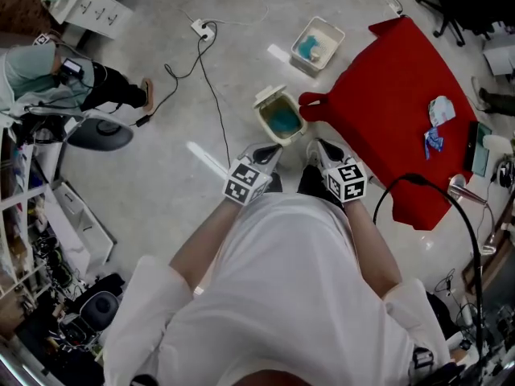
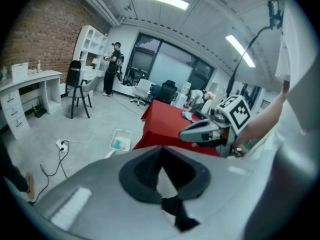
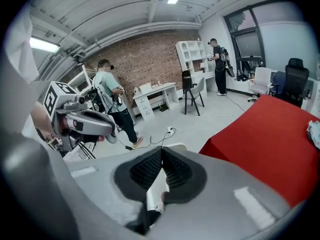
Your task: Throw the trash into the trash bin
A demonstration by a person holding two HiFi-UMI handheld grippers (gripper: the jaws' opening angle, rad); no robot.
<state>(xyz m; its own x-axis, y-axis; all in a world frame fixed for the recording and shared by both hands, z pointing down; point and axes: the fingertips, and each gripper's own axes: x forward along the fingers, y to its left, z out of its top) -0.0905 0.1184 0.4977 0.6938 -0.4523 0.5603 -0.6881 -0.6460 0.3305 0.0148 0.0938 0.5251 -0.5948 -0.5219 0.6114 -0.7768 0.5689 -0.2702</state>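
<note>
The trash bin (image 1: 280, 117), small and cream with its lid flipped open and a blue liner inside, stands on the floor by the corner of the red-clothed table (image 1: 386, 95). Crumpled white and blue trash (image 1: 438, 112) lies on the far right side of the cloth. My left gripper (image 1: 275, 148) and right gripper (image 1: 313, 144) hover side by side close to my body, just short of the bin. In each gripper view the jaws are shut (image 2: 161, 149) (image 3: 161, 150), with nothing seen between them. The right gripper (image 2: 200, 132) also shows in the left gripper view, and the left gripper (image 3: 85, 122) in the right gripper view.
A white box (image 1: 317, 44) with blue contents sits on the floor beyond the bin. A power strip (image 1: 202, 29) and black cables trail across the floor. A person (image 1: 48, 75) sits at the far left. A dark flat device (image 1: 477, 148) lies at the table's right edge.
</note>
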